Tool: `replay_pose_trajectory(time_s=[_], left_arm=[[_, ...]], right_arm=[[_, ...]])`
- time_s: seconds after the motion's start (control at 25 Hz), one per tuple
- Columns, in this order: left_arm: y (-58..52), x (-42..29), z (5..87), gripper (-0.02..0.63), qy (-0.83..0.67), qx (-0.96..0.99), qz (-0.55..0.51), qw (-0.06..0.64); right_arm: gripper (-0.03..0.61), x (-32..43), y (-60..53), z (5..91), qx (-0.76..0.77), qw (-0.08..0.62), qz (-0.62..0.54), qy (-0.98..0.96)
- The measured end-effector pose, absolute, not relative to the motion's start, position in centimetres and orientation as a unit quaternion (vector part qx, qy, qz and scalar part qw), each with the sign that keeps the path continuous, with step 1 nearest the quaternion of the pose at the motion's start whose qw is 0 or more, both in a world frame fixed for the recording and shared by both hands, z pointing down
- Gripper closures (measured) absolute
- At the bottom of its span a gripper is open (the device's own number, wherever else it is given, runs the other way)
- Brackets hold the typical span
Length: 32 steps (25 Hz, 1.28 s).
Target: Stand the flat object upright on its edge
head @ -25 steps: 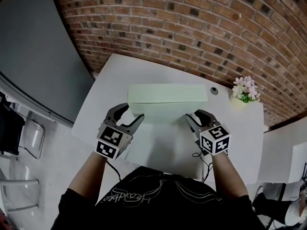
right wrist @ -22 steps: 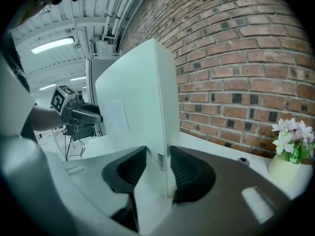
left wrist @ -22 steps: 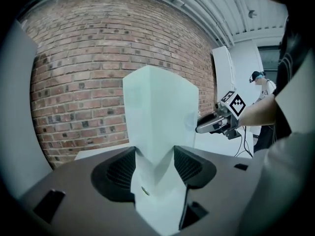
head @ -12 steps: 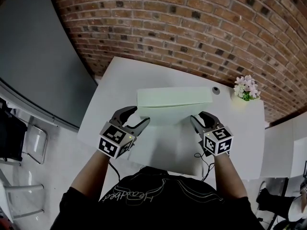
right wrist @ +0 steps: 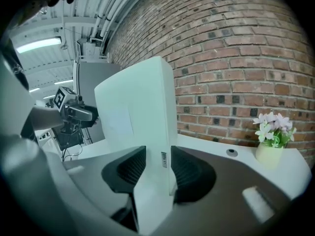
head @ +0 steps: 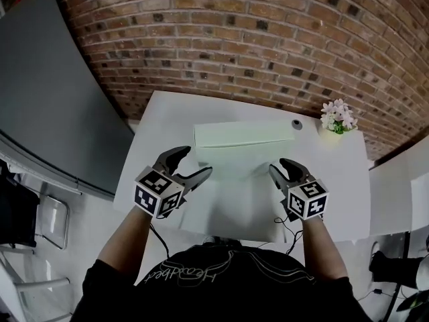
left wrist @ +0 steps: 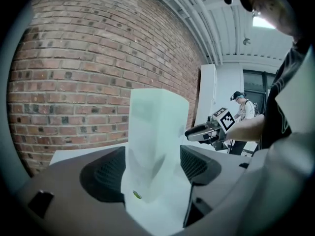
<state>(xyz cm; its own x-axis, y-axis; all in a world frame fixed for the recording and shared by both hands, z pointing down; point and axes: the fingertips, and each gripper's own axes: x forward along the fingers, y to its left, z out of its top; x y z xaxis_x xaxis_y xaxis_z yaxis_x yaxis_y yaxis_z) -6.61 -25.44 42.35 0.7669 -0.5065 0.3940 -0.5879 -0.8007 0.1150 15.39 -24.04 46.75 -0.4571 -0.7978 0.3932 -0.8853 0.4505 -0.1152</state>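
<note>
Box (head: 244, 134) up on its long edge, lengthwise across counter (head: 234, 206), room nearside; left hand-held gripper (head: 198, 161) just opening around it, right hand-held gripper (head: 277, 166) pinching it

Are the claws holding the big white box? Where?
The right gripper pinches the right end of the box. The left gripper has just been opening its jaws around the other end, not pressing.
</note>
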Motion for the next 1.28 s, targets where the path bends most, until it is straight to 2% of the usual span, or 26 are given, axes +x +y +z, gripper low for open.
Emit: replay_pose_trajectory(time_s=[0.2, 0.48, 0.72, 1.08, 1.12, 1.16, 1.2, 1.28], left_arm=[[-26.5, -6.7, 41.6, 0.238, -0.241, 0.954, 0.133, 0.117], [-26.8, -6.4, 42.0, 0.238, -0.159, 0.974, 0.136, 0.082], [-28.0, -6.0, 42.7, 0.238, -0.133, 0.978, 0.139, 0.079], [-27.9, -4.4, 43.2, 0.239, -0.102, 0.982, 0.141, 0.079], [-27.7, -4.3, 43.5, 0.239, -0.098, 0.981, 0.145, 0.080], [-27.6, -4.2, 43.7, 0.239, -0.094, 0.981, 0.150, 0.081], [-27.4, -4.1, 44.0, 0.241, -0.092, 0.980, 0.155, 0.082], [-27.1, -3.9, 44.3, 0.243, -0.091, 0.979, 0.163, 0.081]], right_arm=[[0.416, 16.0, -22.7, 46.8, 0.530, 0.138, 0.160, -0.821], [0.416, 15.5, -19.8, 47.9, 0.548, 0.142, 0.174, -0.806], [0.416, 14.2, -18.3, 49.5, 0.533, 0.153, 0.202, -0.807], [0.417, 9.3, -16.4, 51.0, 0.429, 0.111, 0.264, -0.857], [0.432, 9.0, -16.3, 50.9, 0.426, 0.105, 0.263, -0.859], [0.493, 8.8, -16.1, 50.8, 0.423, 0.096, 0.263, -0.862], [0.526, 8.5, -15.9, 50.6, 0.418, 0.085, 0.265, -0.865], [0.530, 8.2, -15.4, 50.3, 0.408, 0.068, 0.275, -0.868]])
